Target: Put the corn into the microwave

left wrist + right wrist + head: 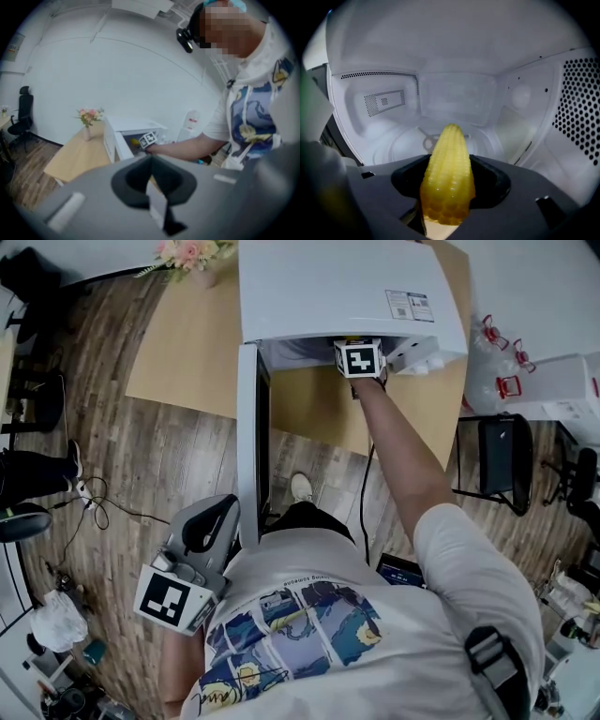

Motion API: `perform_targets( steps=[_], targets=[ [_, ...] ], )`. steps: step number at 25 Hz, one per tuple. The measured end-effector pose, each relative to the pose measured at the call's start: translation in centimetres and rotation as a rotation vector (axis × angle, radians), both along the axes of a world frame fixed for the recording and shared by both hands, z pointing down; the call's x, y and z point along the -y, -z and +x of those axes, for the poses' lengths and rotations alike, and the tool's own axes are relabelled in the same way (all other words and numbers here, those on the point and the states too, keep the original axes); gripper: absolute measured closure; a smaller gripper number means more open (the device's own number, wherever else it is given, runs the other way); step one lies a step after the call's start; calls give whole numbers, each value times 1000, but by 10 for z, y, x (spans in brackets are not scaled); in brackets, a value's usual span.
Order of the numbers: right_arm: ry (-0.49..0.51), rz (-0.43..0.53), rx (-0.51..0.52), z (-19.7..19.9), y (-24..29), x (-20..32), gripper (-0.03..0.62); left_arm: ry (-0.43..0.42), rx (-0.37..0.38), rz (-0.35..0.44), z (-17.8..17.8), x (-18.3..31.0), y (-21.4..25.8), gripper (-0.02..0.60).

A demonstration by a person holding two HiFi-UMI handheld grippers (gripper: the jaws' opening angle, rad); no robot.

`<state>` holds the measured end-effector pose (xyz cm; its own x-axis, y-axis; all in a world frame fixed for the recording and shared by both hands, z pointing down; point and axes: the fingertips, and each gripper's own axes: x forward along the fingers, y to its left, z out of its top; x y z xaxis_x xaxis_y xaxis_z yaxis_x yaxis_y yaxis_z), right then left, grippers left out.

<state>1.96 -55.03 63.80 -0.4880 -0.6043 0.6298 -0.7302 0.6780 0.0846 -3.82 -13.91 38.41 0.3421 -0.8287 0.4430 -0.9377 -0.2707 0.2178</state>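
Observation:
The white microwave (328, 287) stands on a wooden table (187, 343), its door (248, 437) swung open to the left. My right gripper (449, 161) is shut on a yellow corn cob (447, 173), which points forward inside the cavity above the glass turntable (405, 140). From the head view only this gripper's marker cube (359, 359) shows at the opening; its jaws are hidden under the microwave's top. My left gripper (211, 526) hangs low beside my body, away from the microwave, jaws together and holding nothing.
A vase of pink flowers (192, 254) stands on the table's far left corner. A black chair (506, 460) and white boxes (562, 390) are to the right. A cable (94, 507) lies on the wooden floor at the left.

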Motion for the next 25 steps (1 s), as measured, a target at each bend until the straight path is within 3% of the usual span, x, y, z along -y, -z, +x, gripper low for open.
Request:
perform_targets(
  steps=[25],
  targets=[
    [12, 17, 46, 13, 14, -15, 327, -71, -16, 23, -6, 0, -1, 572]
  ],
)
